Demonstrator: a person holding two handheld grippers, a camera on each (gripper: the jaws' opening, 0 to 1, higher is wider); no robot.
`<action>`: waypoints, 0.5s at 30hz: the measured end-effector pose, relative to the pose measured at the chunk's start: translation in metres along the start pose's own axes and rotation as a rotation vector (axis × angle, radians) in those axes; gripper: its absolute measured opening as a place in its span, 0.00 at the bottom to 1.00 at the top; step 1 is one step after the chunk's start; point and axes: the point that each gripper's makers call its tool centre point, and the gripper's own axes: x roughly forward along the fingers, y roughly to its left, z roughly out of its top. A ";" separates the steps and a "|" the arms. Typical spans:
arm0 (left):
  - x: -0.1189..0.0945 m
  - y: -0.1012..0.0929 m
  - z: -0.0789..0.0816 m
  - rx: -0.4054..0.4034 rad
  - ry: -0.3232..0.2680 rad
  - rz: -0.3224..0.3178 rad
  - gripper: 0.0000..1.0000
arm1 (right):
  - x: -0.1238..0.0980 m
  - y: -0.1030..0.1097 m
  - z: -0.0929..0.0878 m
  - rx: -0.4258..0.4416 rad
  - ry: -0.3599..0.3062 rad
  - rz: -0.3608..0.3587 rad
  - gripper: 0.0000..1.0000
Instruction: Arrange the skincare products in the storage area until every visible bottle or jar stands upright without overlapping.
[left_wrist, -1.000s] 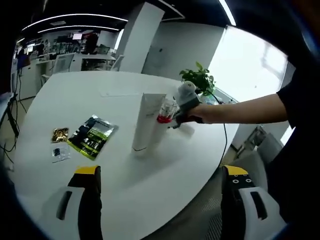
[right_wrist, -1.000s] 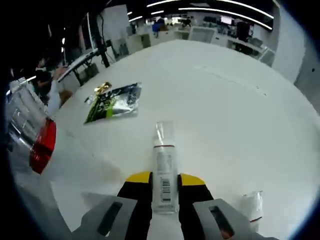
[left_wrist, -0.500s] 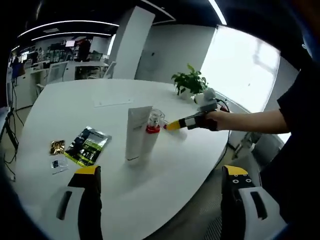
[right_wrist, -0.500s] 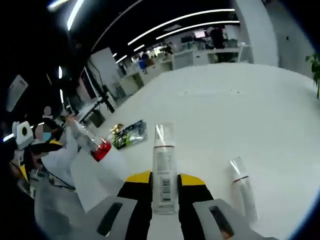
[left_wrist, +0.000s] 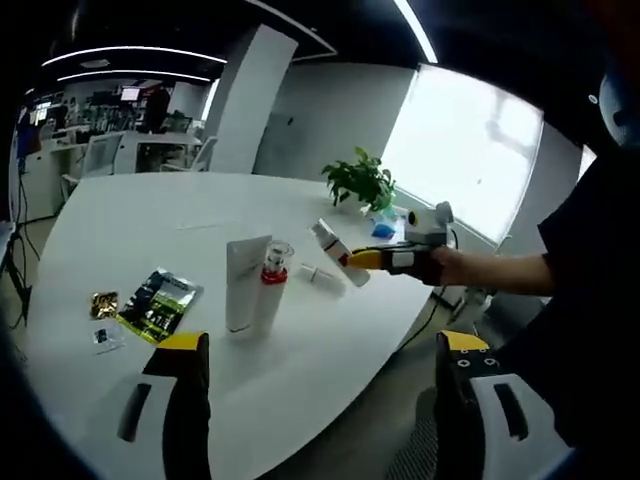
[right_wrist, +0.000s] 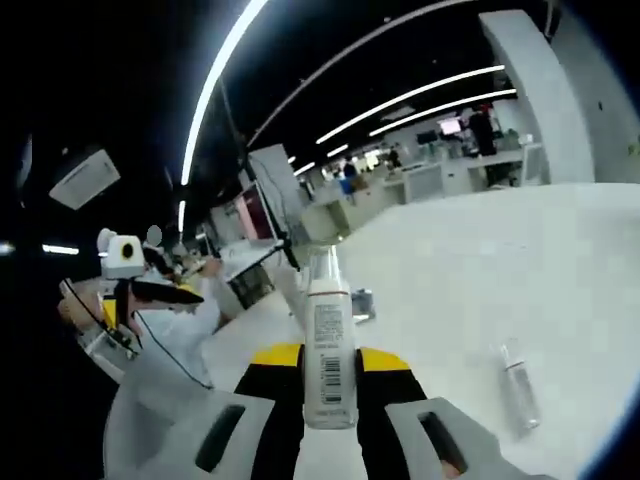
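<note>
An open-plan office: rows of desks (left_wrist: 90, 150) with monitors under long ceiling strip lights (right_wrist: 420, 105), a large window (left_wrist: 465, 150), and a round white bench (left_wrist: 200, 220) with a potted plant (left_wrist: 362, 182).

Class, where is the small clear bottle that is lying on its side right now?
In the left gripper view, the small clear bottle lies on the white table, right of the red-collared bottle and below the right gripper.

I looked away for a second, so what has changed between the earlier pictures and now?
The right gripper has lifted the slim white clear-capped bottle off the white table and carried it away from the tall white tube and red-collared bottle, still clamped. Those two stay upright; another small bottle stays lying. The left gripper stays open.
</note>
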 end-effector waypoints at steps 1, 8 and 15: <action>0.000 -0.002 0.001 -0.006 -0.008 -0.006 0.86 | 0.000 0.006 0.002 0.010 -0.013 0.023 0.10; 0.000 -0.019 0.016 -0.030 -0.061 -0.050 0.82 | 0.003 0.070 0.017 0.106 -0.109 0.222 0.10; 0.001 -0.028 0.032 0.026 -0.105 -0.063 0.70 | 0.007 0.121 0.017 0.112 -0.113 0.397 0.10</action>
